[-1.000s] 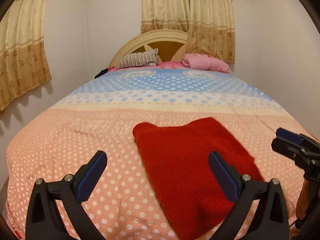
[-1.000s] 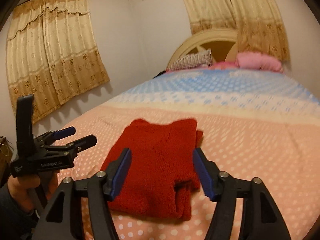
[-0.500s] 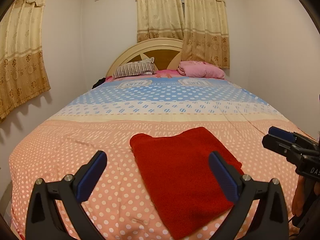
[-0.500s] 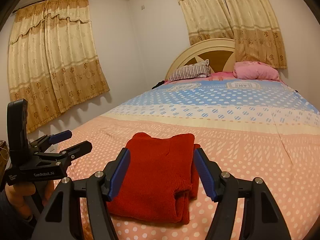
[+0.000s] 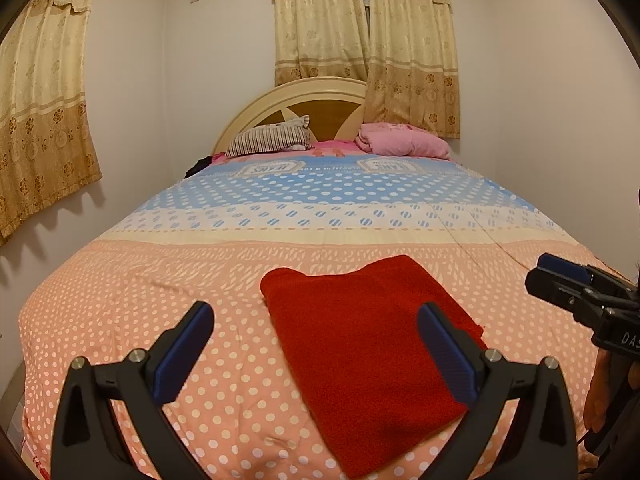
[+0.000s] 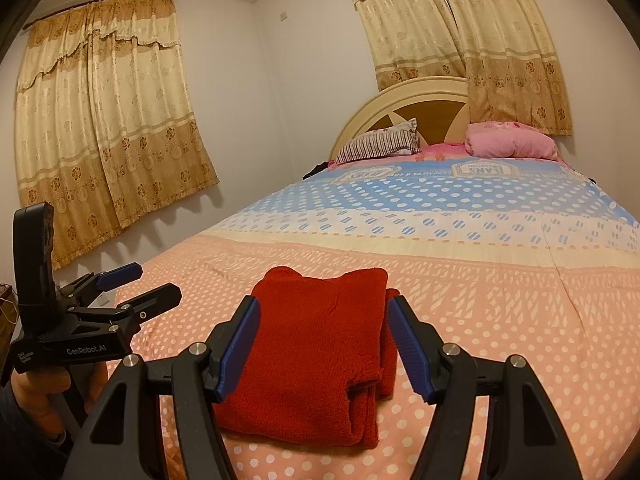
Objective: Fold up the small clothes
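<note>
A: Left wrist view: left tongs (image 5: 314, 350) apart, empty. Red cloth (image 5: 368, 344) folded flat on the bed (image 5: 120, 304), below and ahead of them, off to the right pad's side; that pad overlaps its right edge in frame. No contact.

B: Right wrist view: right tongs (image 6: 324, 344) apart too, nothing clamped. Cloth (image 6: 320, 352) sits centred in the gap, under and beyond the pads, clear of both. Folded layers show at its near right corner.

A: Other tongs?

B: Left tongs (image 6: 136, 284) left of the cloth, apart, held by a hand (image 6: 32, 396). Right tongs (image 5: 560, 280) at the right edge of the left view, off the cloth.
</note>
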The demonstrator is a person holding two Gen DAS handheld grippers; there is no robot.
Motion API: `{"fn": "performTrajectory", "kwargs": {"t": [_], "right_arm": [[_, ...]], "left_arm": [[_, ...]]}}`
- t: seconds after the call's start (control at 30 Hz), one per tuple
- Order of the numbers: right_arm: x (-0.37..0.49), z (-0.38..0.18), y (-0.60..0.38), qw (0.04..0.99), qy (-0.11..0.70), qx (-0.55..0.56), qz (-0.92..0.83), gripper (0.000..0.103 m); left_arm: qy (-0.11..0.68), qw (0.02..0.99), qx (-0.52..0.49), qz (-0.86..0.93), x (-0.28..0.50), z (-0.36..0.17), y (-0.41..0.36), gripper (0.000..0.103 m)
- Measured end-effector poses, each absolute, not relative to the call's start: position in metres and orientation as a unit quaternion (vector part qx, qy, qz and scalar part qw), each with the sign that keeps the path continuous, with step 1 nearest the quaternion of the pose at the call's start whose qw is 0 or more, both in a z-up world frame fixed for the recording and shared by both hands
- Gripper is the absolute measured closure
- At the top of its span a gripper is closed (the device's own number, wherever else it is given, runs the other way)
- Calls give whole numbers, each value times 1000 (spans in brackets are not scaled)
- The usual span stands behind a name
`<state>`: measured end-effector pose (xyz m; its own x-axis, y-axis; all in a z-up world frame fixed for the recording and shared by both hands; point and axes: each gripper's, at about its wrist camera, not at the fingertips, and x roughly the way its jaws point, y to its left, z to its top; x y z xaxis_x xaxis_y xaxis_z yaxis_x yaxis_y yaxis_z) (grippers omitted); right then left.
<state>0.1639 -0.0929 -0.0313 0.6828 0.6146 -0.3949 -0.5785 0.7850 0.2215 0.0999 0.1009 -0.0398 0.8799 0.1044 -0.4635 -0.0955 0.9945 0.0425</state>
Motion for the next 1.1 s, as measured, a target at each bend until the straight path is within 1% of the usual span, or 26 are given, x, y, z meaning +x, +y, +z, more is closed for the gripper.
{"fn": "performTrajectory", "kwargs": {"t": [1.1], "right_arm": [[161,-27,-92,919,221,40,323,36]], "left_arm": [[235,970,16,54,95,-37,96,0]]}}
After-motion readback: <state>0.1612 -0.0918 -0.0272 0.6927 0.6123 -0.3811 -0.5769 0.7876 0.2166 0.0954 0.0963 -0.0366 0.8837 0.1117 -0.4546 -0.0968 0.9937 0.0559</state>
